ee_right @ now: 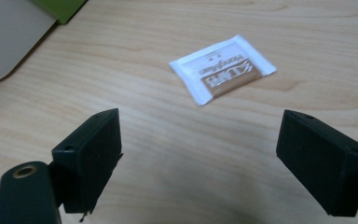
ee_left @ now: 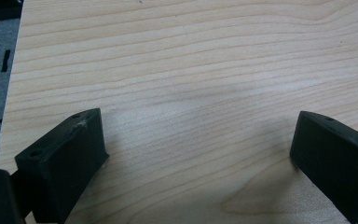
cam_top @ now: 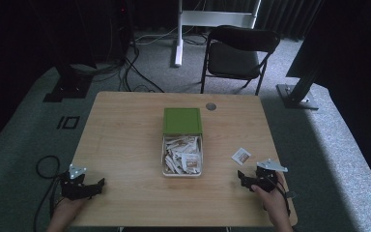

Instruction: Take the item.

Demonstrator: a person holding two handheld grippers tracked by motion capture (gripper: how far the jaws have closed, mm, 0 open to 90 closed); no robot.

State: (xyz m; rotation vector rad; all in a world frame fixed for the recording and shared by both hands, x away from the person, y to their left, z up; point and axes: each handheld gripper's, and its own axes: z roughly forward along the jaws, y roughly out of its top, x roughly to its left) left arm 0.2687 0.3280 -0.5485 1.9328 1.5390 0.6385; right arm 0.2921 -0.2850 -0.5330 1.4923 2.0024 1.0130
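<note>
Sachet, white with a brown label, is lying flat on the tabletop, off to the right of the white container and clear of it. It's just ahead of the right hand-held gripper, not touching it. In the right gripper view the sachet sits a little beyond the two black jaws, which are spread wide with nothing but bare wood between them, so that one's open and empty.

That container is near the middle of the tabletop and packed with more of the same little packets, all jumbled. Its green lid lies flat right behind it, touching the far end or very nearly so. You can catch a corner of the container and a sliver of green at the top left of the right gripper view.

Left hand-held gripper is down at the near left corner of the tabletop, well apart from everything. Its own view shows the jaws wide apart over plain wood grain, so open too, holding nothing.

Small round grey cap near the far edge.
</note>
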